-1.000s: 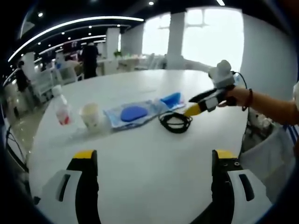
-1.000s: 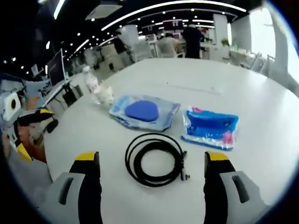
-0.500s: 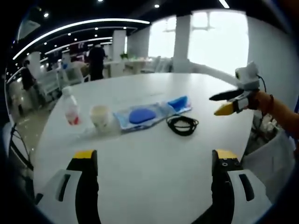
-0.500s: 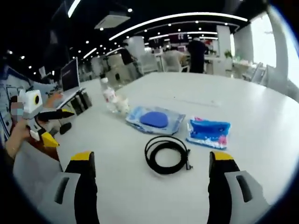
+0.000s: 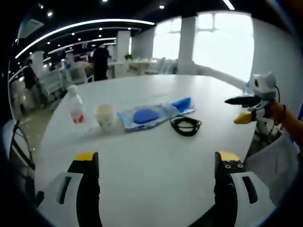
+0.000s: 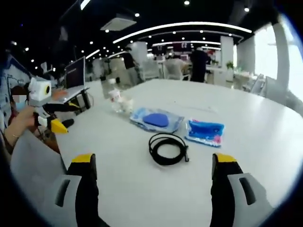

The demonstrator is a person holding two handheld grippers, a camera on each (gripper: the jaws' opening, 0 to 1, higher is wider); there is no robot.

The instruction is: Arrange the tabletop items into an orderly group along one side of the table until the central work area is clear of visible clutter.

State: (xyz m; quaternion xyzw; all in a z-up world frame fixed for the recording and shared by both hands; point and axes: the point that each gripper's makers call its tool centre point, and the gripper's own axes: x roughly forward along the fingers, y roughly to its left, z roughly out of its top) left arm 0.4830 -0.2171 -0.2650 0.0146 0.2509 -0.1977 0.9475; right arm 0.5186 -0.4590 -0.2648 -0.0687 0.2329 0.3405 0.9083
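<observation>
the near rim of the white table (image 5: 156, 161) is cut off under both grippers in each view, and its far edge blurs into the bright office behind. print on the small items is too blurred to read: the bottle (image 5: 75, 105) shows only a red band, and what the paper cup (image 5: 105, 116) holds cannot be made out. the far room, with people standing among desks, is soft and dim.

taking the coiled black cable (image 5: 185, 126) as the landmark: in the left gripper view the flat clear pouch with a dark blue oval (image 5: 144, 115) lies just left of it, the blue packet (image 5: 182, 104) just behind it, the cup further left past the pouch, and the bottle left again, near the table's left edge. all four sit in a loose line across the middle of the table, apart from one another except that the pouch and blue packet look nearly touching. in the right gripper view the cable (image 6: 168, 147) is nearest, the pouch (image 6: 156, 119) behind it to the left, the packet (image 6: 204, 132) behind it to the right.

wide bare tabletop lies between the cable and both cameras.

the left gripper (image 5: 156, 189) has its jaws spread wide, nothing between them, above bare table. the right gripper (image 6: 154, 189) is likewise spread and empty; seen from the left gripper view it (image 5: 244, 109) hangs off the table's right edge, well right of the cable, a hand (image 5: 279, 111) behind it.
</observation>
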